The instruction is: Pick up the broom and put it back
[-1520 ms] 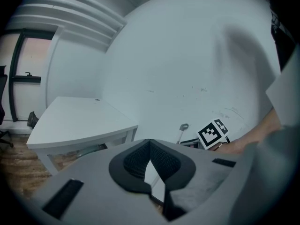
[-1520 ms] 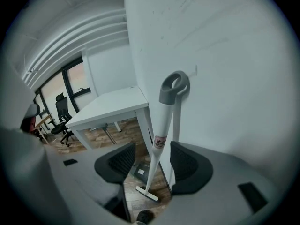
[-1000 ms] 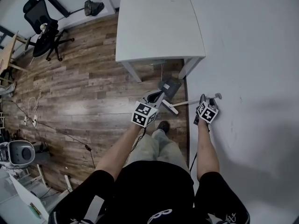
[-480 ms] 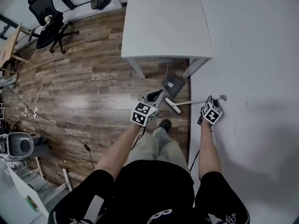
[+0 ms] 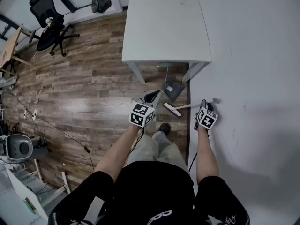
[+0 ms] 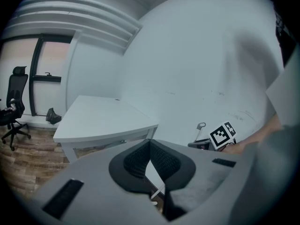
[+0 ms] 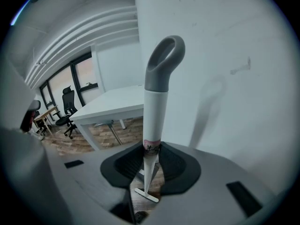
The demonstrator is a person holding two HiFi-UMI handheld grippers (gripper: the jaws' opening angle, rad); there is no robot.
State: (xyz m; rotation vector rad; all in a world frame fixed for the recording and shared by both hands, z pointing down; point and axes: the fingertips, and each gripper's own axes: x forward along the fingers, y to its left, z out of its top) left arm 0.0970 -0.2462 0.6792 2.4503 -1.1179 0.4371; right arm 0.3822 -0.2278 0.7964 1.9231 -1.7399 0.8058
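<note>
Right tool (image 7: 151, 150): jaws, just closing, clamp the white broom (image 7: 156, 102) handle below its grey loop. Left tool (image 6: 150, 144): jaws together, nothing between. Grey dustpan (image 5: 172, 89) on floor (image 5: 93, 93) nearby.

The wooden floor (image 5: 84, 93) across the left half of the head view lies open, with only thin cables (image 5: 33, 108) at the far left edge and an office chair (image 5: 47, 25) in the upper left corner. At top centre the white table (image 5: 164, 27) blocks the way, with a dustpan (image 5: 172, 90) beneath its near edge. The white wall (image 5: 253, 78) closes the right side, and the broom (image 5: 180, 107) crosses the narrow strip between dustpan and wall.
</note>
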